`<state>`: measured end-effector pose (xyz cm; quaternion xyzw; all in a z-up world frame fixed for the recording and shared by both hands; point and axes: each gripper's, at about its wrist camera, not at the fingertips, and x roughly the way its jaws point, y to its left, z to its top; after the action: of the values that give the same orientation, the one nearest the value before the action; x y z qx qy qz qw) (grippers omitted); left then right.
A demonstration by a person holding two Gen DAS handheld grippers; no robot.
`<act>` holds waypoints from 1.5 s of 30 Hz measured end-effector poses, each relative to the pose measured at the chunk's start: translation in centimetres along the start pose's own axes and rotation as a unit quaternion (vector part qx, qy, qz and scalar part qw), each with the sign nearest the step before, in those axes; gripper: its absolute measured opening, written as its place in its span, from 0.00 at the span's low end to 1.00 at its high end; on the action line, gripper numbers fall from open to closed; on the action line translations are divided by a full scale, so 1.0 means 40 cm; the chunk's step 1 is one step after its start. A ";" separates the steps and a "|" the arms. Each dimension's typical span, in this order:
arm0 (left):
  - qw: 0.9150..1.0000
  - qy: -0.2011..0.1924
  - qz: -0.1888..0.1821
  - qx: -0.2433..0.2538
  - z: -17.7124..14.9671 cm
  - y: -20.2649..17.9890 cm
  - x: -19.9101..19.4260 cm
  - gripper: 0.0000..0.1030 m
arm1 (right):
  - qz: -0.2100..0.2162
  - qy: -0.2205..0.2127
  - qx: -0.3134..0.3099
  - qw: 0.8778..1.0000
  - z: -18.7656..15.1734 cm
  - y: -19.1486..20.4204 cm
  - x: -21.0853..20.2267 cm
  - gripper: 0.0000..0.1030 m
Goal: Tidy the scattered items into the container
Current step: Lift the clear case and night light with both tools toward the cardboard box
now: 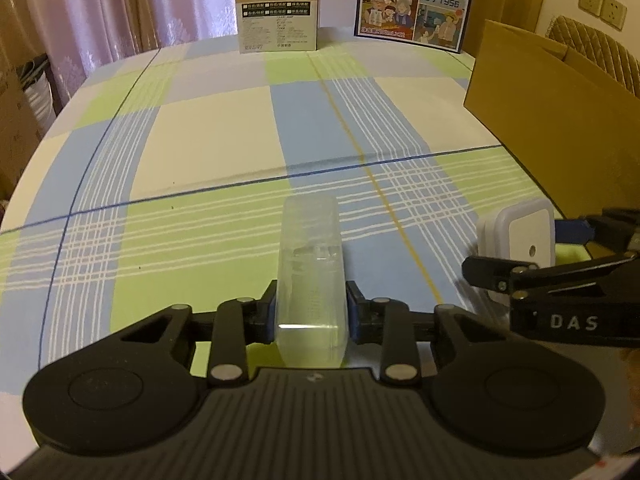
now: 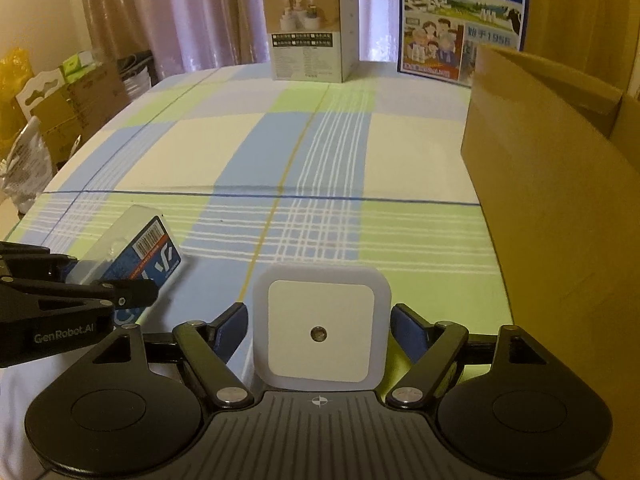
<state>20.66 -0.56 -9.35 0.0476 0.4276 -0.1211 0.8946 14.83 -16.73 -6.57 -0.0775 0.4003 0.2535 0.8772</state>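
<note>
A clear plastic case [image 1: 311,280] is clamped between the blue pads of the left gripper [image 1: 311,312], whose jaws are drawn narrow against its two long sides. In the right wrist view the same case [image 2: 136,246] is seen edge-up, with a blue printed card and a barcode showing through its side; whether its lower edge rests on the desk cannot be told.

A white square night light [image 2: 322,332] with a small round sensor at its centre is seen between the pads of the right gripper [image 2: 320,330]. The jaws are spread wider than the night light: a gap is visible on the right side, and the left pad stands just beside its edge. No grip is shown. In the left wrist view the night light [image 1: 520,240] is seen to the right of the case, near it.

The desk [image 1: 224,132] is covered with a checked cloth of blue, green and cream. The brown cardboard box [image 2: 556,184] stands open at the desk's right edge, to the right of the night light and beyond it. No item is seen inside it from these views.

At the desk's far edge, beyond the case, a small beige product box [image 1: 279,4] and a blue milk carton [image 1: 416,0] stand upright. Pink curtains [image 1: 120,4] hang behind them.
</note>
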 end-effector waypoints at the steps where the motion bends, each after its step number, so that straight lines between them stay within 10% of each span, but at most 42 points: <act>1: 1.000 0.000 0.002 -0.001 0.000 0.000 0.000 0.25 | -0.001 -0.001 0.000 1.000 0.001 0.000 -0.001 0.73; 3: 1.000 0.000 0.006 -0.001 0.001 0.000 0.000 0.25 | -0.006 -0.006 0.002 1.000 0.002 -0.003 -0.002 0.60; 31: 0.999 -0.032 0.007 -0.021 0.018 -0.005 -0.077 0.25 | 0.011 -0.065 -0.003 0.998 0.029 0.019 -0.096 0.60; 45: 0.996 -0.076 -0.007 -0.042 0.063 -0.072 -0.227 0.25 | -0.010 -0.142 0.020 0.990 0.091 -0.046 -0.301 0.60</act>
<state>16.35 -2.21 -0.66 -0.0025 0.3634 -0.1124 0.9248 11.55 -21.67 4.66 -0.0267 0.2758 0.2453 0.9290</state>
